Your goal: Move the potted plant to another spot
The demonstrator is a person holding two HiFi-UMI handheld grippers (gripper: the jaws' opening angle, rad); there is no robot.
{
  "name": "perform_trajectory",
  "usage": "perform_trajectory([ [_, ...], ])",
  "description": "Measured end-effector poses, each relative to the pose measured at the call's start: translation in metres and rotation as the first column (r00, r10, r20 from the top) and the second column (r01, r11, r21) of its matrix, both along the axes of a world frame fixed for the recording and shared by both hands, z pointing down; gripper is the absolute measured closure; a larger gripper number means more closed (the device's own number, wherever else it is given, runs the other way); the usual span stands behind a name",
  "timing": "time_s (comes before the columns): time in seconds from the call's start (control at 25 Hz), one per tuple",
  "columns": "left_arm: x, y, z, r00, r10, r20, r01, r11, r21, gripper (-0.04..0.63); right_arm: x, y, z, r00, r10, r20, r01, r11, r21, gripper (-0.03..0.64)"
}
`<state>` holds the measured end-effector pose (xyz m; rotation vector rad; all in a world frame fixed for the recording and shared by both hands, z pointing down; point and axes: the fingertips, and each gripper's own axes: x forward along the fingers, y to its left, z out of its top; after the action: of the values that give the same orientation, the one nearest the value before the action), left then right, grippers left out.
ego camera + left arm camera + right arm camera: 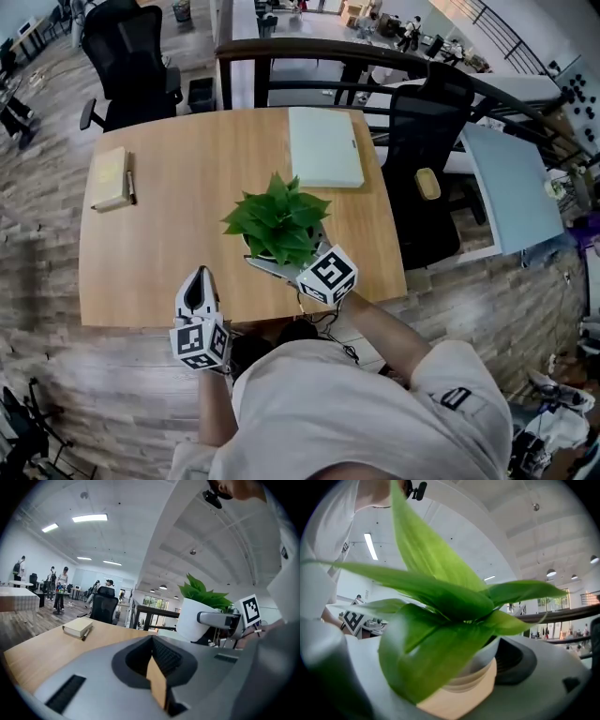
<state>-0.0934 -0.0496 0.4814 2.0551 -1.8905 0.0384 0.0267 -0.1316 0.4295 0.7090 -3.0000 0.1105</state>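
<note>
The potted plant (278, 220), with broad green leaves in a white pot, stands near the front middle of the wooden table (169, 253). My right gripper (270, 261) reaches in from the front right, its jaws shut on the pot. In the right gripper view the leaves (440, 597) fill the frame and the pot (483, 659) sits between the jaws of that gripper (459, 686). My left gripper (197, 279) hovers at the table's front edge, left of the plant, shut and holding nothing. From the left gripper (157, 667) I see the white pot (192, 620) with a right jaw across it.
A book with a pen (111, 178) lies at the table's left side. A pale closed laptop (324, 145) lies at the back right. Black office chairs stand behind the table (131, 56) and at its right (427, 169). A dark railing (309, 52) runs beyond.
</note>
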Motion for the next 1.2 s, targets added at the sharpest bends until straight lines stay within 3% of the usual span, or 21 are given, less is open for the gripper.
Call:
perform_trajectory([
  [0.24,-0.050,0.023,0.008,0.999,-0.053,-0.011,0.053,0.999,-0.007,0.583,-0.054,0.014,-0.001,0.999,-0.044,-0.008,0.044,0.999,-0.004,0.087],
  [0.44,-0.096,0.016,0.002,0.998,-0.050,-0.025,0.049,0.999,-0.023,0.583,-0.103,0.004,-0.011,0.999,-0.043,0.002,0.043,0.999,-0.032,0.087],
  [0.64,-0.101,0.034,0.008,1.000,-0.019,-0.023,0.019,1.000,-0.022,0.583,-0.112,0.025,-0.003,0.999,-0.033,0.000,0.033,0.999,-0.037,0.087],
  [0.88,-0.098,0.004,0.011,0.999,-0.002,-0.034,0.000,0.999,-0.054,0.583,-0.113,-0.002,-0.006,1.000,-0.030,0.002,0.030,0.997,-0.067,0.087],
  [1.2,-0.093,-0.003,0.007,1.000,0.000,-0.016,-0.001,0.999,-0.037,0.583,-0.111,-0.006,-0.013,0.999,-0.041,0.026,0.042,0.998,-0.045,0.087],
])
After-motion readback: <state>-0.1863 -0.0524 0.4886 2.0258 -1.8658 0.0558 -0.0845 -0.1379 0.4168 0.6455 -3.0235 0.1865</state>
